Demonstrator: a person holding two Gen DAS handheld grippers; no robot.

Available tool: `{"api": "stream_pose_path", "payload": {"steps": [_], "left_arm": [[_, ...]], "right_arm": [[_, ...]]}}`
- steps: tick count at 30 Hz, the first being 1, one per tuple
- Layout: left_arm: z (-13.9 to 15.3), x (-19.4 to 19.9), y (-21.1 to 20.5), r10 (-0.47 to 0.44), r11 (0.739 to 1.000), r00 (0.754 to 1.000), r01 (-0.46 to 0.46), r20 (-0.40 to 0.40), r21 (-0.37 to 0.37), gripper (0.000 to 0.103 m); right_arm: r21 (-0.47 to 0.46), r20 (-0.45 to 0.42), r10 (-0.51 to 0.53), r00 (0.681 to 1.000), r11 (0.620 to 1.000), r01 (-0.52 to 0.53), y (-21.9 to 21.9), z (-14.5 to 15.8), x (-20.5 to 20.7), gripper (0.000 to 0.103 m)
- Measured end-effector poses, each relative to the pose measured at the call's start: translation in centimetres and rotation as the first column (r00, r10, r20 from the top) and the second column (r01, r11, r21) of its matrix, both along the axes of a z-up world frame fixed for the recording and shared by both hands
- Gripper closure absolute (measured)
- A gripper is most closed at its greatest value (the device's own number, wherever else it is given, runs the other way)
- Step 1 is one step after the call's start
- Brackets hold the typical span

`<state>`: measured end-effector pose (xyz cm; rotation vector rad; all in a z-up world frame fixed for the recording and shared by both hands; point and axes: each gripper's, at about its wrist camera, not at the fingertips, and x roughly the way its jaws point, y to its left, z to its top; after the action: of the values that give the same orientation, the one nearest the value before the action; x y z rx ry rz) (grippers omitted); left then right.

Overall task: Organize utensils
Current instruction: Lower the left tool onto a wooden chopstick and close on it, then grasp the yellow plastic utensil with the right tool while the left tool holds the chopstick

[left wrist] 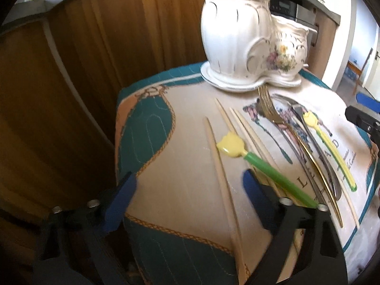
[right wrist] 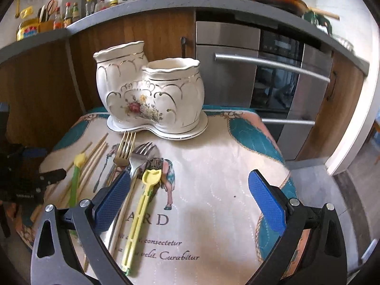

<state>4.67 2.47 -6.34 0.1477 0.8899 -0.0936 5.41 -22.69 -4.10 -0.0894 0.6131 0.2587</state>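
A white two-pot ceramic utensil holder [left wrist: 247, 45] [right wrist: 152, 90] stands at the far edge of a printed cloth mat [left wrist: 185, 156] [right wrist: 213, 190]. In front of it lie several wooden chopsticks [left wrist: 220, 166] [right wrist: 92, 159], a green-handled yellow tool [left wrist: 266, 166] [right wrist: 76, 180], a gold fork [left wrist: 268, 104] [right wrist: 124, 147], a silver fork [right wrist: 140, 156], and a yellow-handled tool [left wrist: 332, 147] [right wrist: 140, 213]. My left gripper [left wrist: 187, 187] is open and empty, low over a chopstick. My right gripper [right wrist: 190, 190] is open and empty over the mat, its left finger beside the yellow-handled tool.
Wooden cabinet fronts [left wrist: 83, 71] stand behind the mat. A steel oven [right wrist: 273, 83] is at the back right, under a counter [right wrist: 166, 2] with bottles and pans. The right gripper's body [left wrist: 363, 118] shows at the right edge of the left wrist view.
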Motion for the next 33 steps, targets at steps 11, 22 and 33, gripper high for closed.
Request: {"api": "stream_pose_path", "payload": {"steps": [11, 22, 33], "left_arm": [[0.2, 0.0, -1.1, -0.081, 0.996, 0.994, 0.078, -0.077, -0.036, 0.066], [-0.1, 0.7, -0.8, -0.054, 0.998, 0.998, 0.054, -0.023, -0.018, 0.097], [2.1, -0.4, 0.1, -0.015, 0.996, 0.987, 0.029, 0.162, -0.083, 0.097]], "right_arm": [[0.006, 0.018, 0.038, 0.999, 0.999, -0.038, 1.2, 0.3, -0.5, 0.005], [-0.018, -0.002, 0.072, 0.997, 0.997, -0.072, 1.6, -0.1, -0.5, 0.005], [-0.088, -0.107, 0.121, 0.987, 0.987, -0.131, 3.0, -2.2, 0.2, 0.043]]}}
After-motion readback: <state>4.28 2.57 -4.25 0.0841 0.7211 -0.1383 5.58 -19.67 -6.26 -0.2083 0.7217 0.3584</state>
